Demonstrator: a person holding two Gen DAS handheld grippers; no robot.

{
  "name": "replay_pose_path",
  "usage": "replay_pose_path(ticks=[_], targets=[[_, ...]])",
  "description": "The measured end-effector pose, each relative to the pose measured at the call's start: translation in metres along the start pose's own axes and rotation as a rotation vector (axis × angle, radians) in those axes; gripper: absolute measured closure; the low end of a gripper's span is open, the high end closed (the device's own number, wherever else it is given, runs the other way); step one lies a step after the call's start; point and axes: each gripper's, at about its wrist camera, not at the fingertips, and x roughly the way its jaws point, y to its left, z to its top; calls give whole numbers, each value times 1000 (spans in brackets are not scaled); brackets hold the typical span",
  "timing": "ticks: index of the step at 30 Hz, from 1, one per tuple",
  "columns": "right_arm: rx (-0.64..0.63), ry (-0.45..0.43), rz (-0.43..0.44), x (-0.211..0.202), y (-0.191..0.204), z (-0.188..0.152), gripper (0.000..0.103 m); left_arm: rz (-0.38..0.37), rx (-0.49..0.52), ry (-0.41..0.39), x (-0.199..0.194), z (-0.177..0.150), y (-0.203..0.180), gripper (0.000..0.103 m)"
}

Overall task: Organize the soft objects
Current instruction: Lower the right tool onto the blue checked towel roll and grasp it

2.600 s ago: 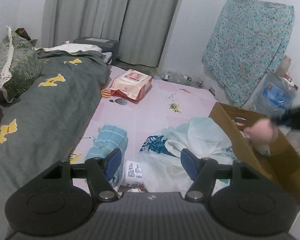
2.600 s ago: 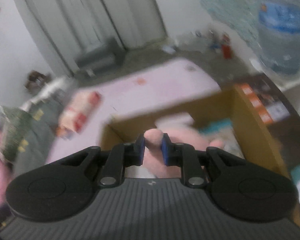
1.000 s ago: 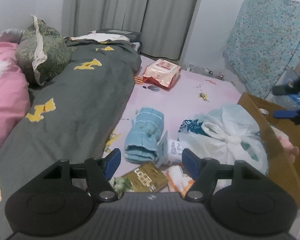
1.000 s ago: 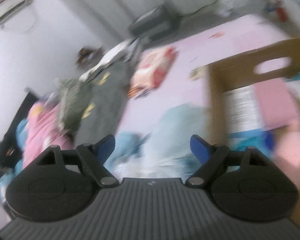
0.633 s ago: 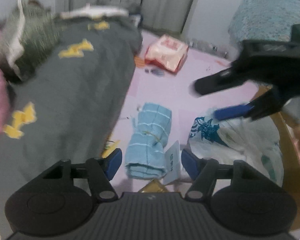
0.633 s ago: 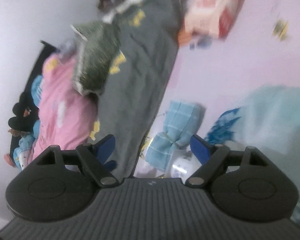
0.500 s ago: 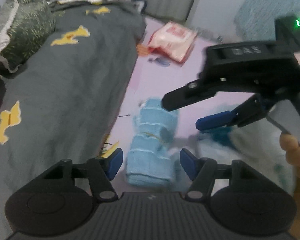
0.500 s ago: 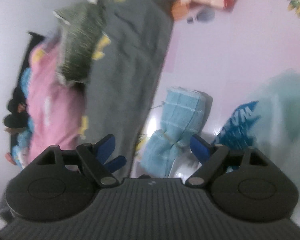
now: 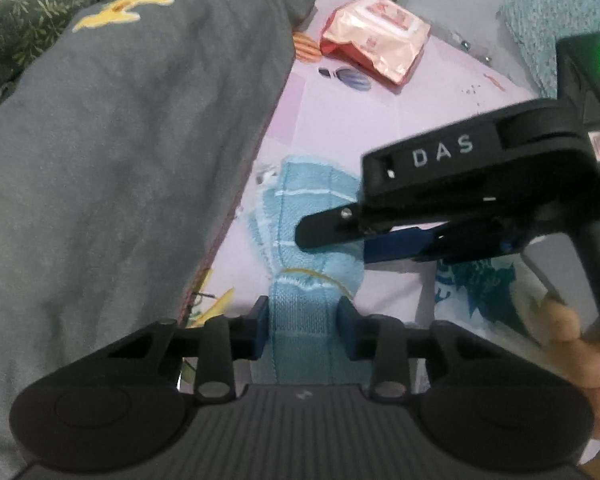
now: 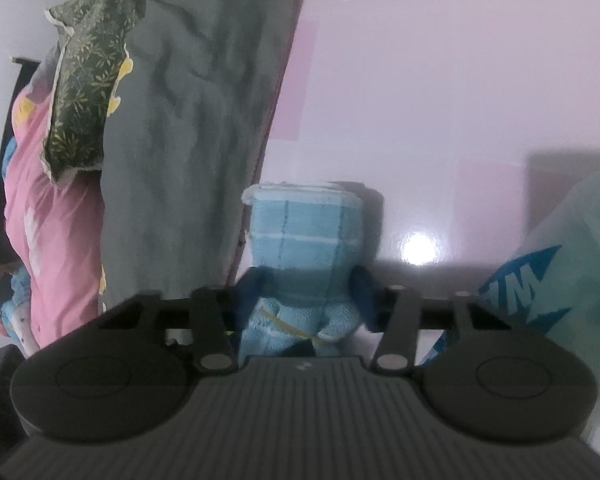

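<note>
A rolled light-blue towel (image 9: 304, 240) tied with a yellow band lies on the pink floor mat (image 9: 420, 112) beside the grey blanket (image 9: 120, 160). My left gripper (image 9: 303, 330) is shut on the towel's near end. My right gripper (image 9: 332, 240) comes in from the right over the towel's middle. In the right wrist view the towel (image 10: 304, 236) sits between the right gripper's fingers (image 10: 305, 296), which press its sides.
A pink-red wipes pack (image 9: 374, 46) lies farther back on the mat. A pale plastic bag with blue print (image 10: 560, 280) is to the right of the towel. A green patterned pillow (image 10: 88, 80) and pink bedding (image 10: 44, 220) lie left.
The right gripper let go of the pink soft toy at the cardboard box and swung over to the towel. Both grippers moved in and closed on the blue towel.
</note>
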Motion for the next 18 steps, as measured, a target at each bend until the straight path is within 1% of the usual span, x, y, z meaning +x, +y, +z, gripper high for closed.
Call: replay_pose_path(ticks=[1, 4, 9, 13, 15, 18], targets=[[1, -10, 17, -1, -1, 0, 68, 2, 1, -8, -3, -1, 0, 67], [6, -40, 73, -8, 0, 1, 76, -5, -10, -34, -15, -1, 2, 68], [-43, -102, 135, -29, 19, -2, 79, -2, -4, -120, -52, 0, -4, 68], [-100, -172, 186, -65, 38, -7, 80, -10, 21, -209, -92, 1, -21, 70], [-127, -221, 213, -92, 44, -14, 80, -30, 47, -253, -116, -1, -37, 70], [-155, -300, 250, -143, 39, -35, 80, -80, 109, -290, -139, -6, -71, 70]])
